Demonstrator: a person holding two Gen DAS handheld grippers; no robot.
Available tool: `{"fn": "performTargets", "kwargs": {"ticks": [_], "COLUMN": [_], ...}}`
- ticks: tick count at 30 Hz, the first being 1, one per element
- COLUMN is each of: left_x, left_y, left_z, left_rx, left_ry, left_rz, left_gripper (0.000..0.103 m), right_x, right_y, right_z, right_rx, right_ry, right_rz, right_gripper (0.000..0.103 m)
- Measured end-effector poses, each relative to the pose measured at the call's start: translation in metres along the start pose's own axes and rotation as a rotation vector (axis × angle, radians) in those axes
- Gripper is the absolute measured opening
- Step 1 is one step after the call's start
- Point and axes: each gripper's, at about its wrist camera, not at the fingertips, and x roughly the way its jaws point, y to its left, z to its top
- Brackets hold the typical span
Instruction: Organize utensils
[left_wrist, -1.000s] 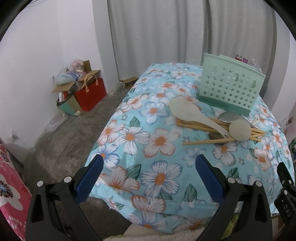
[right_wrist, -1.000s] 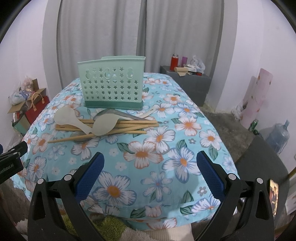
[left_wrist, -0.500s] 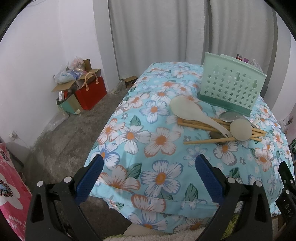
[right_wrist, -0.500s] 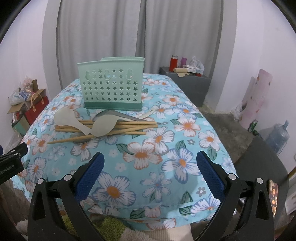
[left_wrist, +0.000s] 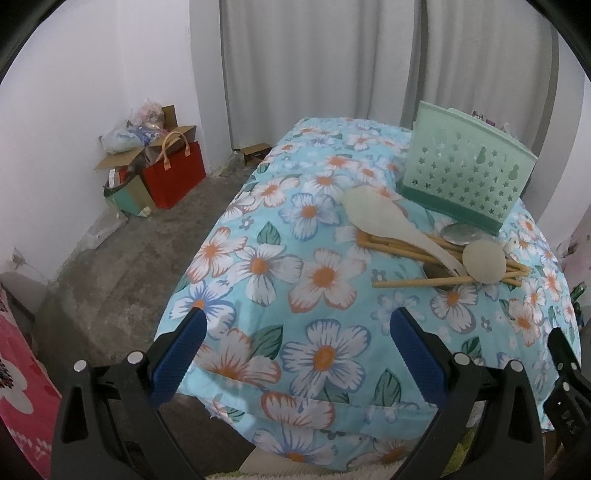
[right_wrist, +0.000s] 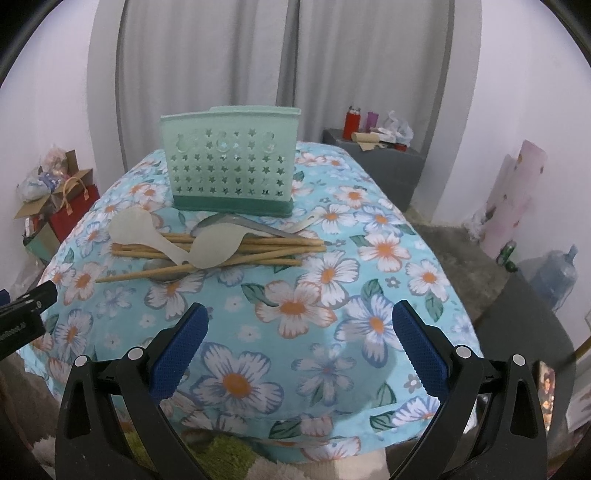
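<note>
Floral cloth in turquoise covers the table (left_wrist: 258, 266), seen from the left wrist camera. The left gripper (left_wrist: 295, 347) hangs above the near edge with its blue-padded jaws spread wide and nothing between them. Toward the far right lies a heap of utensils: a large pale rice paddle (left_wrist: 380, 218) across a bundle of wooden chopsticks (left_wrist: 406, 282), a smaller pale spoon (left_wrist: 484, 258), and a metal spoon (left_wrist: 460, 233). Just behind stands the upright mint green holder (left_wrist: 465, 181) with star cut-outs.

From the right wrist camera, the right gripper (right_wrist: 297, 341) is likewise wide open and empty over the near cloth. The utensil heap lies ahead and left, just before the holder (right_wrist: 229, 170). A red bag (right_wrist: 72, 214) sits on the floor at left.
</note>
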Motion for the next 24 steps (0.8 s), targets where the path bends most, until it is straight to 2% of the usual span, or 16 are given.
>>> {"fn": "performTargets", "kwargs": {"ticks": [5, 10, 16, 19, 24], "left_x": [0.011, 0.022, 0.024, 0.028, 0.03], "left_y": [0.0, -0.008, -0.024, -0.029, -0.035], "left_z": [0.003, 0.009, 0.02, 0.023, 0.028], "left_rx": [-0.012, -0.004, 0.034, 0.031, 0.03], "left_ry": [0.033, 0.055, 0.019, 0.025, 0.021], "left_rz": [-0.05, -0.144, -0.197, -0.254, -0.285], "left_gripper": [0.097, 0.097, 0.097, 0.097, 0.097], "right_x": [0.013, 0.025, 0.034, 0.038, 0.045], "right_y": [0.007, 0.012, 0.013, 0.012, 0.009], "right_z": [0.001, 0.004, 0.009, 0.011, 0.014], "right_rx": [-0.023, -0.047, -0.065, -0.068, -0.063], "right_ry": [0.034, 0.056, 0.048, 0.048, 0.055], "right_rz": [0.031, 0.06, 0.082, 0.094, 0.108], "right_gripper": [0.095, 0.095, 0.095, 0.095, 0.095]}}
